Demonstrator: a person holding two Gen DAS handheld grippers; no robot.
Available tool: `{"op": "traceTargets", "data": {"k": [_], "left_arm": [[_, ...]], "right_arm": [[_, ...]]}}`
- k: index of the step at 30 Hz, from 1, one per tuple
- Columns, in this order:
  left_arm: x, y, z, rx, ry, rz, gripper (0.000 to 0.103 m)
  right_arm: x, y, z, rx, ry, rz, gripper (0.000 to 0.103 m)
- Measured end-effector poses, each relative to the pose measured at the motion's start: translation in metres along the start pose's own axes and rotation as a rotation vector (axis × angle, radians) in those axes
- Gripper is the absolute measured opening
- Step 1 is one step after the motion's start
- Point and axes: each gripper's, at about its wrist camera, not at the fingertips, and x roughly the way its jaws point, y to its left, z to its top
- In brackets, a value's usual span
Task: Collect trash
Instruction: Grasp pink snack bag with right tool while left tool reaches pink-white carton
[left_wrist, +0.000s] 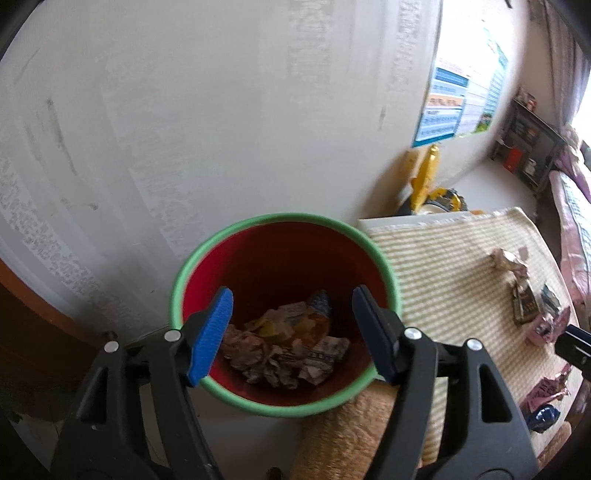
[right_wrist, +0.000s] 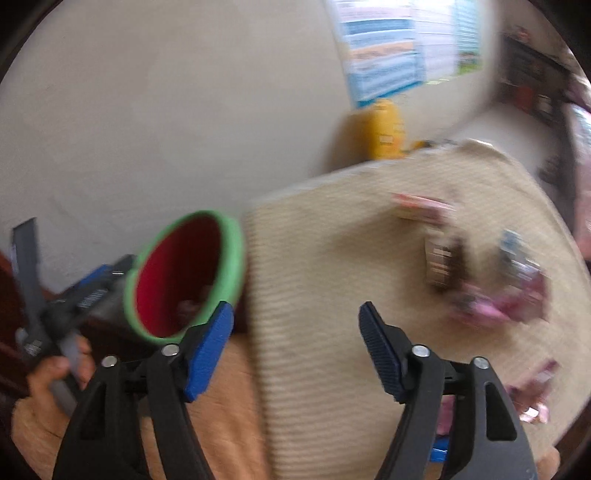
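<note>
My left tongs (left_wrist: 291, 332) hang wide and empty over the red bin (left_wrist: 284, 404), green-rimmed, mouth up, crumpled paper and wrappers (left_wrist: 286, 349) inside. My right tongs (right_wrist: 295, 345), wide and empty too, face the striped tabletop (right_wrist: 332, 288); blurred wrappers (right_wrist: 495, 295) lie scattered there.

- Red bin (left_wrist: 286, 258) with a green rim stands upright beside the wall, its mouth open at 6 o'clock in the left wrist view
- Crumpled paper and wrappers (left_wrist: 288, 347) lie heaped on its bottom
- More wrappers (left_wrist: 524, 295), pink, dark and crumpled, lie scattered on the striped cloth at 3 o'clock, well apart from the bin; blurred in the right wrist view
</note>
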Motion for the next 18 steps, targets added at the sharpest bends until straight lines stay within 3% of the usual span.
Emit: {"op": "traceTargets", "data": {"k": [3,8,12,18], "left_arm": [[-0.003,-0.013,-0.002,0.027,-0.002,-0.013,0.067],[-0.008,-0.04,-0.007,0.089,0.0,-0.027,0.067],[-0.01,-0.068,-0.011,0.147,0.006,-0.052,0.067],[-0.014,-0.106,-0.021,0.216,0.027,-0.106,0.072]], "right_arm": [[-0.014,-0.051,-0.017,0.121,0.0,-0.092,0.071],[-0.039,-0.133,-0.059,0.381,0.011,-0.156,0.072],[-0.039,-0.17,-0.083,0.555,0.044,-0.115,0.072],[-0.012,-0.189,-0.091,0.667,0.085,-0.033,0.076]]}}
